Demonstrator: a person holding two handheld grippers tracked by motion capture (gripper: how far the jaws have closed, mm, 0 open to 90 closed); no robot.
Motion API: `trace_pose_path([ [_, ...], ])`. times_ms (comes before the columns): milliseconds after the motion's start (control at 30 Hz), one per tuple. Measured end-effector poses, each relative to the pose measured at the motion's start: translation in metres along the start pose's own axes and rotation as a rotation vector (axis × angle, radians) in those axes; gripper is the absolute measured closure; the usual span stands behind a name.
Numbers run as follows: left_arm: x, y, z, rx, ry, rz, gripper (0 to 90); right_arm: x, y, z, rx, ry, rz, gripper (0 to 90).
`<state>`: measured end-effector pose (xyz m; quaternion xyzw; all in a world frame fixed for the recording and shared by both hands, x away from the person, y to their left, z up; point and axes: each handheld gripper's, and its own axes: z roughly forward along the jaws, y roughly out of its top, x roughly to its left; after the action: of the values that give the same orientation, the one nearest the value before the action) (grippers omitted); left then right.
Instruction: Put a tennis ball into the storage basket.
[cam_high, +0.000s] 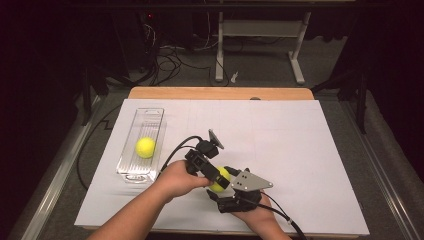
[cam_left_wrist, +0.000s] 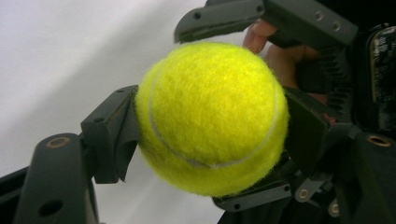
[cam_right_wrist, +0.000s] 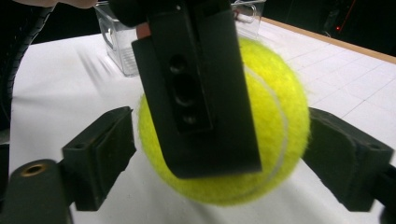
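A yellow tennis ball (cam_high: 220, 178) is held a little above the white sheet near the table's front edge. My left gripper (cam_high: 218, 176) is shut on it; in the left gripper view both pads press into the ball (cam_left_wrist: 210, 116) from either side. My right gripper (cam_high: 227, 189) reaches in from the near side, crosswise to the left one. In the right gripper view its jaws stand on either side of the ball (cam_right_wrist: 280, 116), open, with a thin gap at the left pad (cam_right_wrist: 105, 149). One left finger (cam_right_wrist: 196, 93) covers the ball's front.
A clear plastic tray (cam_high: 148, 116) lies at the left of the sheet with a second tennis ball (cam_high: 145, 147) inside. The white sheet (cam_high: 300, 140) covers most of the wooden table. Cables trail from both grippers toward the front edge.
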<state>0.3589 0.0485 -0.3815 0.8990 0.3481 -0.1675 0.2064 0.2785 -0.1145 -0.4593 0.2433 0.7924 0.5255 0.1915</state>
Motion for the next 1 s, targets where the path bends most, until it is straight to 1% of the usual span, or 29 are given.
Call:
trace_pose_path([
  [133,0.002,-0.001,-0.003,-0.001,0.017,-0.004,27.0,0.000,0.000,0.000,0.004,-0.012,0.006,7.1],
  [200,0.003,-0.002,-0.005,0.002,0.033,-0.002,26.9,0.000,0.000,0.001,0.001,-0.019,0.013,3.3],
  [300,0.004,-0.003,-0.007,0.009,0.052,-0.001,26.9,-0.001,-0.001,0.001,0.002,-0.024,0.017,0.4],
  [367,0.005,-0.004,-0.008,0.002,0.055,-0.009,26.9,-0.001,-0.001,0.001,0.001,-0.023,0.021,0.4],
  [467,0.006,-0.006,-0.009,0.006,0.072,-0.008,26.9,-0.001,-0.001,0.000,-0.003,-0.020,0.024,0.4],
  [500,0.006,-0.006,-0.010,0.013,0.078,-0.002,26.9,-0.001,-0.001,0.000,-0.002,-0.020,0.024,0.4],
  [633,0.007,-0.009,-0.013,0.004,0.101,-0.004,26.9,-0.002,-0.001,-0.002,0.004,-0.020,0.031,0.4],
  [667,0.008,-0.010,-0.014,0.003,0.103,-0.006,26.9,-0.002,-0.001,-0.003,0.008,-0.020,0.040,0.4],
  [800,0.012,-0.015,-0.015,0.011,0.116,-0.019,26.9,-0.005,-0.001,-0.007,0.017,-0.036,0.048,0.4],
  [867,0.015,-0.017,-0.016,0.009,0.134,-0.017,26.9,-0.007,-0.001,-0.009,0.024,-0.047,0.047,0.3],
  [900,0.015,-0.018,-0.016,0.010,0.136,-0.016,26.9,-0.009,-0.001,-0.010,0.028,-0.052,0.050,0.4],
  [933,0.016,-0.020,-0.016,0.007,0.135,-0.022,26.9,-0.010,-0.001,-0.010,0.034,-0.053,0.051,0.3],
  [967,0.017,-0.021,-0.016,0.014,0.135,-0.027,26.9,-0.011,-0.001,-0.011,0.041,-0.056,0.050,0.4],
  [1000,0.018,-0.022,-0.016,0.013,0.145,-0.029,26.9,-0.013,-0.001,-0.012,0.050,-0.061,0.045,0.3],
])
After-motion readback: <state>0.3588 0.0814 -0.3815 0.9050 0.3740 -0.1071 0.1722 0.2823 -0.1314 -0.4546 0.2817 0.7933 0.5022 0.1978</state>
